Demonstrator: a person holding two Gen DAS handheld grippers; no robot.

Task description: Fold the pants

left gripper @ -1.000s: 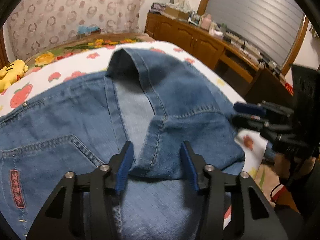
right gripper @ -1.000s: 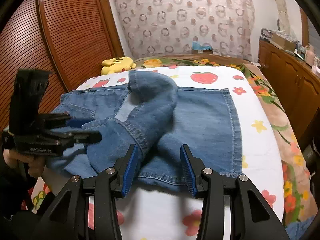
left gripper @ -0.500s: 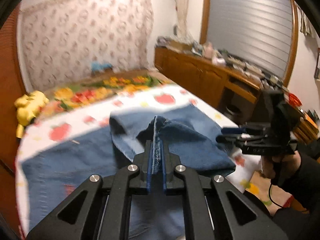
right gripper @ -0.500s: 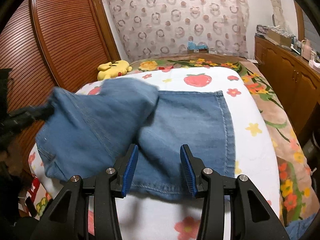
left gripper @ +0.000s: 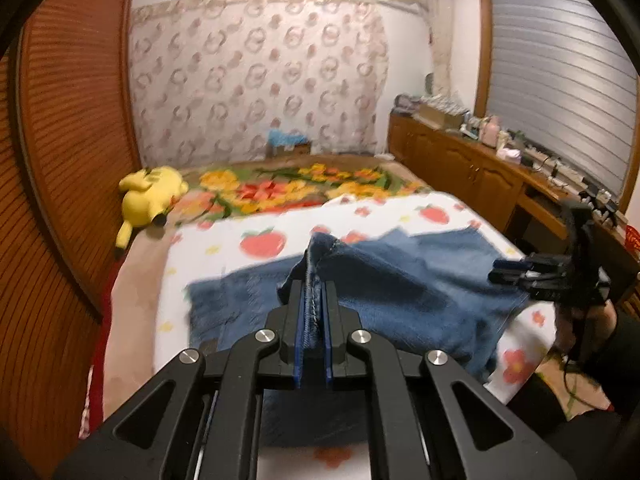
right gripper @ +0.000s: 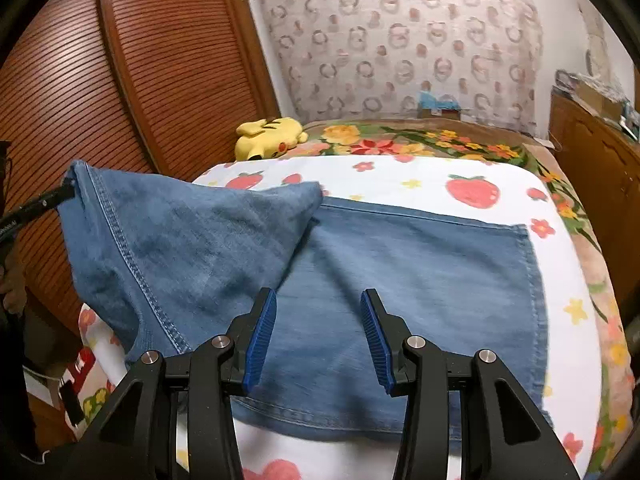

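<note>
Blue denim pants lie on the bed, partly folded. My left gripper is shut on a stitched hem of the pants and holds that part lifted off the bed. In the right wrist view the lifted part hangs at the left from the left gripper. My right gripper is open and empty, just above the flat denim near the bed's near edge. It also shows in the left wrist view at the right.
The bed has a white strawberry-print sheet and a floral cover at the far end. A yellow plush toy lies at the far left. A slatted wooden wardrobe stands left. Wooden cabinets run along the right.
My left gripper closed on the hem and raised it up and away to the left, dragging the leg off the pile. My right gripper stayed open and nearly still.
</note>
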